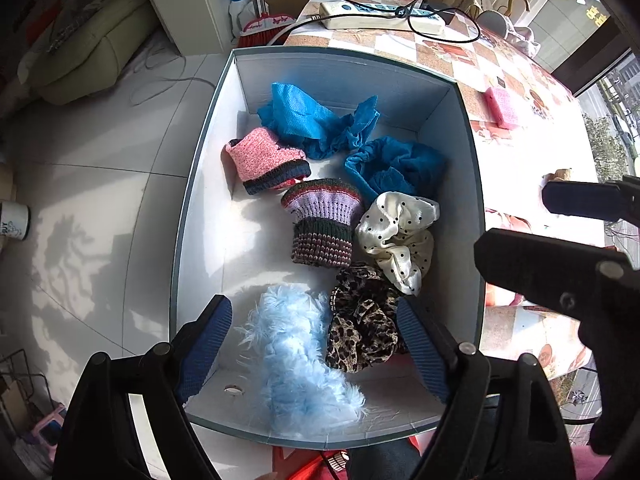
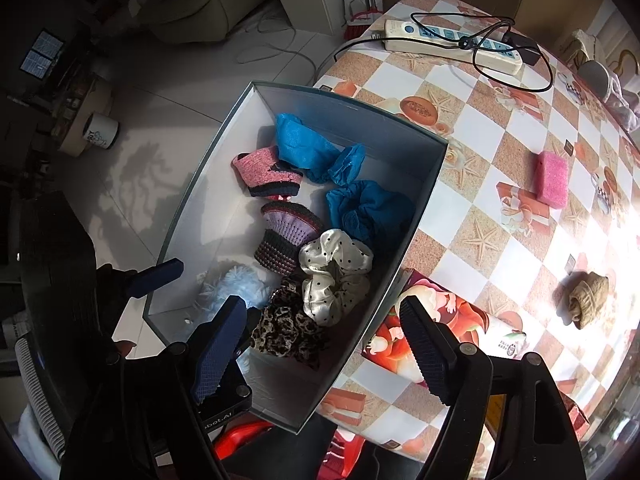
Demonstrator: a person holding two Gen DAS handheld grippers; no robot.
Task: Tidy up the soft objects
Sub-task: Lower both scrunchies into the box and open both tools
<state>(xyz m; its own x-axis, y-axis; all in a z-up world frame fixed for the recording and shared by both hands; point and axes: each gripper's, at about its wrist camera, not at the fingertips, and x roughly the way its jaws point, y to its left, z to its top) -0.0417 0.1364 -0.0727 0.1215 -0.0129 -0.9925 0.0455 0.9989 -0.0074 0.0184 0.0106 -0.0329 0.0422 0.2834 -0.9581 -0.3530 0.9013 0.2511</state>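
A white box (image 1: 208, 152) (image 2: 420, 184) at the table's left edge holds several soft things: blue cloths (image 1: 304, 116), a pink knitted bootie (image 1: 260, 160), a purple striped knit (image 1: 324, 220), a dotted white scrunchie (image 1: 396, 232) (image 2: 332, 276), a leopard scrunchie (image 1: 360, 320) (image 2: 288, 328) and a light blue fluffy piece (image 1: 296, 360). My left gripper (image 1: 316, 348) is open and empty above the box's near end. My right gripper (image 2: 324, 352) is open and empty over the box's near right wall. A pink sponge (image 2: 552, 178) (image 1: 502, 106) and a tan knitted piece (image 2: 586, 298) lie on the table.
The checkered table (image 2: 480, 128) carries a power strip (image 2: 452, 44) with a black cable at the far end and a printed box (image 2: 452, 320) beside the white box. A mug (image 2: 100, 132) stands on the tiled floor at left. My right gripper shows in the left wrist view (image 1: 560, 240).
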